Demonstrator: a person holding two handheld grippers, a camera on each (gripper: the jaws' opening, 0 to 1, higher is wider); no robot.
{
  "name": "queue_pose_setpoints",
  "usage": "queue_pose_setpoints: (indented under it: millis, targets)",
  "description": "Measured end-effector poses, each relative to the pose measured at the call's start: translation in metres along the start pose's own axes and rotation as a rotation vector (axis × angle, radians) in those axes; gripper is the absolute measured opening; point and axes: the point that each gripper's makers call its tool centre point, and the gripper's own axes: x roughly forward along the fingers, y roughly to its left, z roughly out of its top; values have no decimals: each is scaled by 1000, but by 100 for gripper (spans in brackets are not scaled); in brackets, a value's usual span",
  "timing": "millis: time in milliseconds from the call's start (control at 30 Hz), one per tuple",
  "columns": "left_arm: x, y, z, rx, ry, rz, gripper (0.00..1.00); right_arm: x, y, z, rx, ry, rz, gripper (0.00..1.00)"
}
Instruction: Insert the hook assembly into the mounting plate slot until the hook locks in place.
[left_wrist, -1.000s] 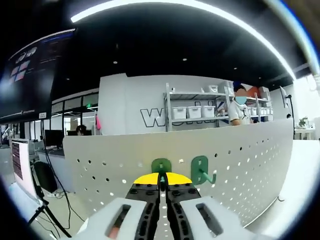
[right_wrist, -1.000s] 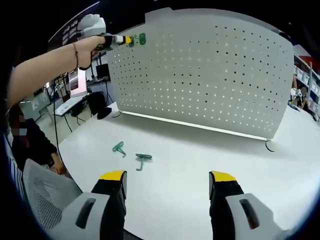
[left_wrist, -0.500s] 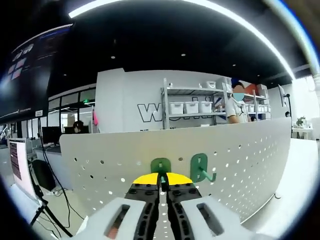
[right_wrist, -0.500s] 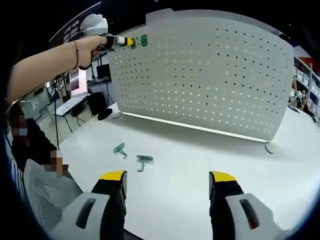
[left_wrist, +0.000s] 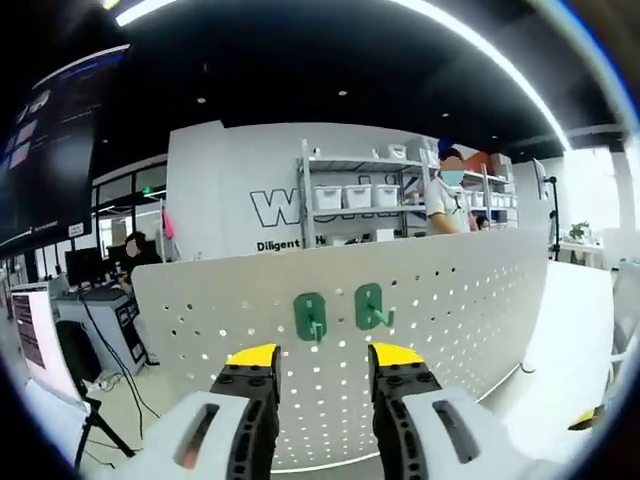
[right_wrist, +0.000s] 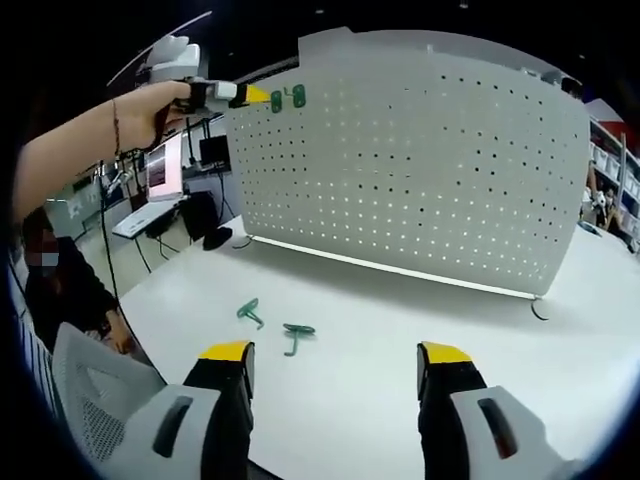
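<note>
Two green hooks are seen mounted side by side near the top edge of the white perforated mounting plate (left_wrist: 450, 300), the left hook (left_wrist: 311, 316) and the right hook (left_wrist: 369, 306), each seated flat against the plate with its prong pointing outward. In the left gripper view the left gripper (left_wrist: 322, 364) is held just in front of them, its yellow-tipped jaws spread apart with nothing between them; the left hook is framed in the gap above the jaw tips, apart from both. In the right gripper view the same pair of hooks is visible at the plate's upper left corner, with the left gripper and the person's hand (right_wrist: 150, 108) just beside them. Two more green hooks are lying loose on the white table (right_wrist: 400, 340) in front of the plate, one (right_wrist: 247, 312) near the other (right_wrist: 296, 333), well apart from the right gripper (right_wrist: 335, 358), whose jaws are wide open and empty above the table. A shelving rack with white bins (left_wrist: 355, 195) and a standing person (left_wrist: 443, 200) are seen behind the plate
</note>
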Motion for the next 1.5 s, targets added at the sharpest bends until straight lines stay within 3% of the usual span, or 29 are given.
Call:
queue_pose_setpoints:
  millis: [133,300,500,667,867,1233,1333,1500]
  targets:
    - [-18,-16,-8,-23,38,-61,52,-3,2,4,-17,-8,5,63]
    - [-31,-24,-18,-35,68,-92,62,-5,5,7,-30,-18,9,62]
    - [-44,-45,-30,-86,106,-153,68,-12,12,11,-36,-39,19,59]
    - [-55,-50,-41,-65,125,-161,76,-18,15,9,-35,-43,21,60]
    - [-71,-56,-59,-94,167,-181,83,-24,17,3,-37,-35,23,60]
    - [-105,-70,-101,-127,261,-228,88,-29,22,-5,-44,-19,28,60]
    - [-115,-72,-117,-56,304,-226,90,-30,24,-6,-53,-15,34,60]
    - [-126,-82,-129,-116,322,-251,91,-34,27,-10,-62,-17,42,57]
